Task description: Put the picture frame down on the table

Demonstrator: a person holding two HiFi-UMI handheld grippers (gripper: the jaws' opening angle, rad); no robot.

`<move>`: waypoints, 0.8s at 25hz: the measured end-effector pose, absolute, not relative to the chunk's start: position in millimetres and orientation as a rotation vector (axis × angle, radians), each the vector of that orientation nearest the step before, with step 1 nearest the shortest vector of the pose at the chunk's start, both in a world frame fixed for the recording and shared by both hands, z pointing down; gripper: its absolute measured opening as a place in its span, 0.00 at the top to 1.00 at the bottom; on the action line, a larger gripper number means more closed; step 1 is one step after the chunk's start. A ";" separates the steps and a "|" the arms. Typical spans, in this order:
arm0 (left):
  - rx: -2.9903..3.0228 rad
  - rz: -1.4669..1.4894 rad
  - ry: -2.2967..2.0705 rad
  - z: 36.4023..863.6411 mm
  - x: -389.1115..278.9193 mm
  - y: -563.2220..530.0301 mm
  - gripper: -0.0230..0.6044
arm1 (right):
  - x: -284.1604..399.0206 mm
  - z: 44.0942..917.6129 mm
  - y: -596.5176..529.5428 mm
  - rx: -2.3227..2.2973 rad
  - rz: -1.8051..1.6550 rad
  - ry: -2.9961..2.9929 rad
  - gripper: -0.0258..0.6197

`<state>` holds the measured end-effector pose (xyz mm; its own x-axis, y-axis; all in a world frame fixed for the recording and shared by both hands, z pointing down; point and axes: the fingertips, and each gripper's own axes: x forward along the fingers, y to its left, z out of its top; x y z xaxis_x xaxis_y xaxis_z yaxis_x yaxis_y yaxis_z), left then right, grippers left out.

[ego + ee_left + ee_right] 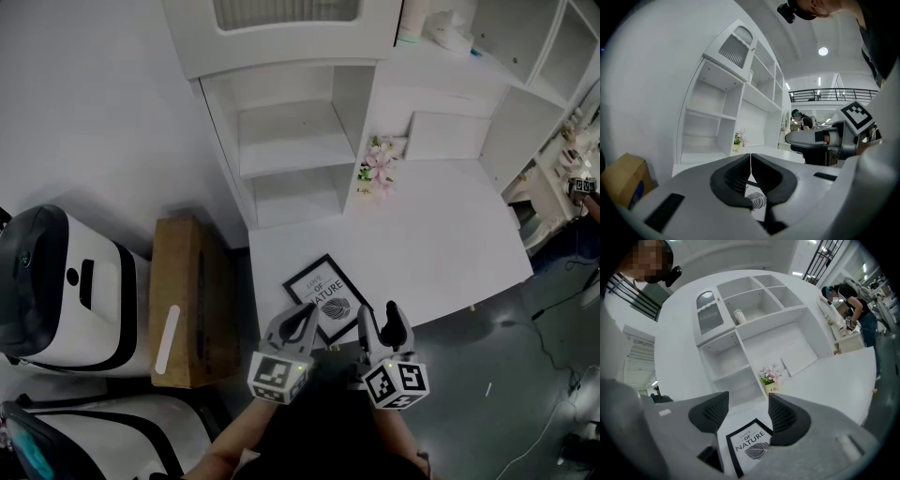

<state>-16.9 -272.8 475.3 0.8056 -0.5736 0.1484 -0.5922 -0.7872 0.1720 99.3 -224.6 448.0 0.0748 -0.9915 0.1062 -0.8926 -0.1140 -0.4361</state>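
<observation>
The table (450, 244) is bare across its middle and right, leaving open passage from the near edge to the far wall. Near its left corner the picture frame (326, 295) lies flat. At the far left the shelf unit (291, 141) walls off that side, with a small flower pot (378, 171) just beside its right upright. A cardboard box (192, 300) stands on the floor just beside the table's left edge.

One picture frame (323, 297), one flower pot (376, 171), one cardboard box (192, 300).

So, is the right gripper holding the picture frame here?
No: the right gripper has its jaws apart and empty, and the picture frame lies flat on the table beyond them.
</observation>
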 end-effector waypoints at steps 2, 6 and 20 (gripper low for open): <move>2.790 0.121 -0.914 472.7 -15.4 -272.4 0.94 | 98.6 448.1 -223.2 -2.105 -0.540 1.908 0.68; 2.793 0.121 -0.914 471.8 -12.5 -271.7 0.94 | 99.2 447.9 -221.8 -2.092 -0.531 1.917 0.95; 2.792 0.115 -0.938 469.7 -14.0 -275.7 0.94 | 95.7 448.4 -223.6 -2.087 -0.499 1.987 0.96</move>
